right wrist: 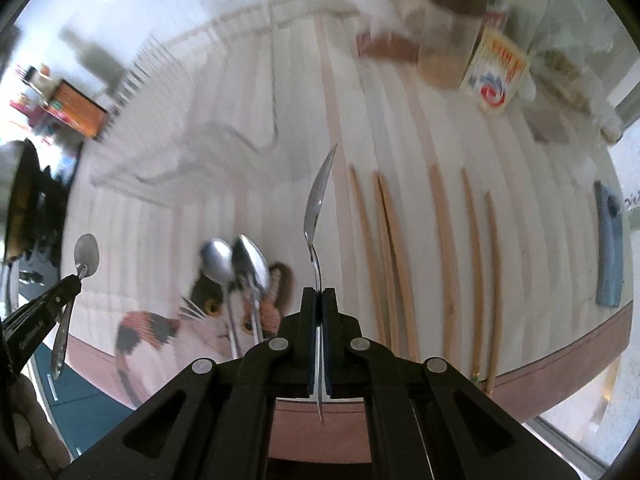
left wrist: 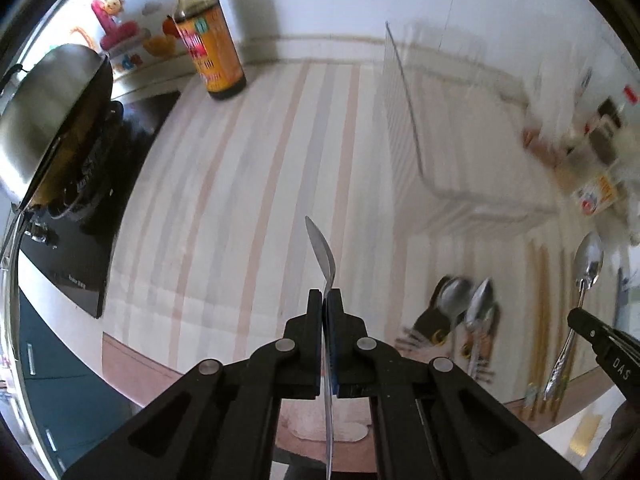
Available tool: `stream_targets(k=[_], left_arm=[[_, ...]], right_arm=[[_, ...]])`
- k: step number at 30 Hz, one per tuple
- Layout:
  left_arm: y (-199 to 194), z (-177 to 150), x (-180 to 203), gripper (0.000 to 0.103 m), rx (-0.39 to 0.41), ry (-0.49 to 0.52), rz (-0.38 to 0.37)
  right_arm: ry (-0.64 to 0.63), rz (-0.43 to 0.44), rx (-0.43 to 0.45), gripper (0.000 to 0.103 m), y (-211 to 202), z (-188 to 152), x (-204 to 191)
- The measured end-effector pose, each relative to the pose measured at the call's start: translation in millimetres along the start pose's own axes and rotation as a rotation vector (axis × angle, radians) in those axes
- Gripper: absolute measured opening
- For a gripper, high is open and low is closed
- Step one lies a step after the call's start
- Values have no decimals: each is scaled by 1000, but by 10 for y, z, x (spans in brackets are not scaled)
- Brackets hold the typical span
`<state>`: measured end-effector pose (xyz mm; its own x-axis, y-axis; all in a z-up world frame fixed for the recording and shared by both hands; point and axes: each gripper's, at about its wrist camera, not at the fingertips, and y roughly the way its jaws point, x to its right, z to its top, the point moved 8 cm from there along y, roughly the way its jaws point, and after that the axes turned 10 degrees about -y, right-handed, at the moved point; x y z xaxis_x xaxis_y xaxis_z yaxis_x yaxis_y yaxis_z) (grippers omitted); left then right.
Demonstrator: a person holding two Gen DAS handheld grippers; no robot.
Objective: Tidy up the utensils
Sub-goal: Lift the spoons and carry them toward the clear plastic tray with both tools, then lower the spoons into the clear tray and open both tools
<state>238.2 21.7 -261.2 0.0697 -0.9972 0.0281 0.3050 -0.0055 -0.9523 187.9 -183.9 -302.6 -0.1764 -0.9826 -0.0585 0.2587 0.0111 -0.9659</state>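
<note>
My left gripper point(left wrist: 323, 300) is shut on a metal spoon point(left wrist: 322, 250), seen edge-on above the striped cloth; it also shows in the right wrist view point(right wrist: 86, 258). My right gripper point(right wrist: 319, 298) is shut on another metal spoon point(right wrist: 318, 196), held above the cloth; it also shows in the left wrist view point(left wrist: 588, 264). Two more spoons point(right wrist: 236, 264) lie on a cat picture on the cloth, also in the left wrist view point(left wrist: 466, 304). Several wooden chopsticks point(right wrist: 394, 240) lie side by side to their right.
A white wire rack point(left wrist: 448, 128) stands at the back of the striped cloth point(left wrist: 248, 184). A sauce bottle point(left wrist: 204, 36) and a stove with a steel pot point(left wrist: 44, 108) are at the left. Jars and packets point(right wrist: 472, 40) crowd the back right. A blue object point(right wrist: 608, 244) lies at the right edge.
</note>
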Motion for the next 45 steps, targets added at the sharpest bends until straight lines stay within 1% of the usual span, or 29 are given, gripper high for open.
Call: stream_targets(k=[2, 4, 7, 11, 14, 17, 19, 22, 24, 26, 27, 29, 32, 33, 35, 37, 39, 40, 41, 42, 43, 44, 45], left_arm=[[-62, 64, -60, 0, -7, -40, -27], [-36, 151, -194, 0, -13, -70, -37], [-115, 188, -323, 0, -24, -111, -58], [-223, 306, -421, 0, 10, -119, -69], [-420, 440, -291, 0, 44, -100, -105], [-596, 626, -20, 0, 63, -66, -162], [-649, 789, 232, 0, 56, -36, -207], [-606, 1045, 573, 1, 29, -7, -259], [-459, 1221, 768, 1, -16, -9, -290], [-284, 1322, 888, 1, -61, -4, -295], [-129, 1386, 956, 1, -93, -1, -295], [60, 1445, 1007, 0, -137, -3, -280], [359, 1468, 1085, 0, -212, 20, -270], [403, 1464, 1096, 3, -234, 25, -274], [432, 1476, 1082, 3, -228, 19, -241], [363, 1502, 1013, 4, -185, 5, -225], [275, 1515, 919, 6, -139, -3, -188], [198, 1514, 840, 7, -91, -3, -146], [191, 1516, 806, 14, -73, -2, -116], [126, 1512, 736, 25, -35, -1, -75], [65, 1499, 692, 33, 4, 1, -48], [23, 1489, 656, 52, 27, 1, -31], [-47, 1457, 605, 62, 62, -2, -10]], right_arm=[[0, 1, 16, 3, -108, 111, 3], [5, 6, 29, 3, -178, 195, -32], [17, 20, 42, 3, -248, 234, -57], [25, 44, 59, 3, -305, 281, -74], [25, 66, 83, 3, -397, 405, -136], [23, 99, 119, 3, -530, 642, -169], [12, 108, 146, 3, -604, 845, -201], [-16, 118, 173, 3, -623, 1219, -269], [-29, 131, 159, 2, -512, 1488, -328], [-25, 158, 129, 2, -359, 1694, -381], [-18, 168, 110, 2, -247, 1806, -396], [-9, 189, 71, 2, -41, 1950, -413], [-13, 204, 14, 3, 266, 2064, -449], [-30, 202, -4, 3, 359, 2087, -468], [-33, 216, -46, 3, 512, 2087, -477], [-37, 203, -74, 4, 595, 2057, -452], [-41, 196, -67, 5, 585, 2025, -399], [-48, 175, -55, 6, 553, 2007, -371], [-46, 166, -43, 7, 516, 1986, -346], [-42, 161, -33, 8, 475, 1964, -327], [-40, 149, -21, 13, 429, 1939, -302], [-37, 137, -5, 16, 381, 1925, -267], [-38, 123, 14, 18, 320, 1894, -237]])
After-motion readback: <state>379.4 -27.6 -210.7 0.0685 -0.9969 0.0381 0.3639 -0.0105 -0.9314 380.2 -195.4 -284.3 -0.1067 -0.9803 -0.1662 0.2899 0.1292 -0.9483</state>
